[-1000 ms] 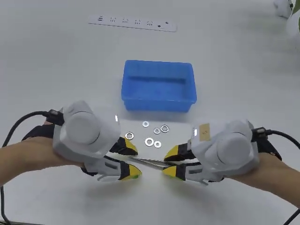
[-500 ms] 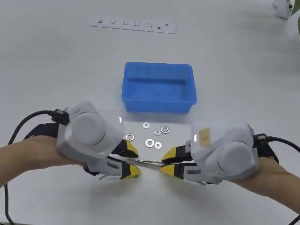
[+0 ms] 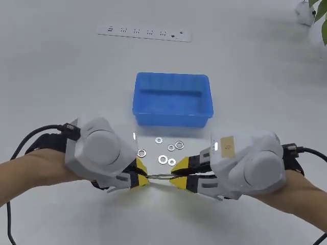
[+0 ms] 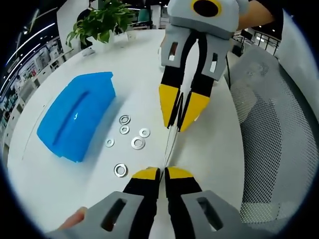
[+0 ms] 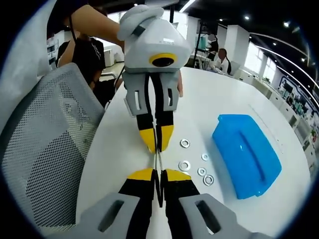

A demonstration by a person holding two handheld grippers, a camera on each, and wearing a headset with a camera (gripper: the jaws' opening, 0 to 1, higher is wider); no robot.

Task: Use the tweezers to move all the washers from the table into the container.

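- Blue container (image 3: 172, 99), rectangular and open side up, sits on the white table (image 3: 61, 76). A white power strip (image 3: 144, 32) lies well beyond its far wall.
- Six silver washers (image 3: 162, 160) lie flat on the table in a loose cluster just in front of the container's near wall, all of them outside it.
- In the left gripper view the washers (image 4: 137, 143) lie between the container (image 4: 75, 119) and the line of the tweezers.
- The tweezers (image 3: 159, 177), a thin strip of metal, span the short gap between the two grippers. They are on the person's side of the washers and close to the nearest ones.
- The left gripper (image 3: 142, 176) reaches in from the left side of the head view.
- In its own view the left gripper (image 4: 163, 174) has its yellow-tipped jaws pressed almost together, with only a thin slit between them. One end of the tweezers (image 4: 170, 142) runs into that slit, pinched there.
- The right gripper (image 3: 176, 179) reaches in from the right side of the head view.
- In its own view the right gripper (image 5: 158, 175) has its jaws closed tight on the other end of the tweezers (image 5: 158, 158).
- Seen from the left gripper view, the tips of the right gripper (image 4: 182, 117) make a narrow V around the metal.
- The two grippers face each other tip to tip, near but apart, joined only by the tweezers.
- I cannot tell whether the tweezers rest on the table or hang just above it.
- A grey mesh chair (image 5: 45, 129) stands beside the table edge, and a green plant (image 4: 102, 22) sits at the table's far end.
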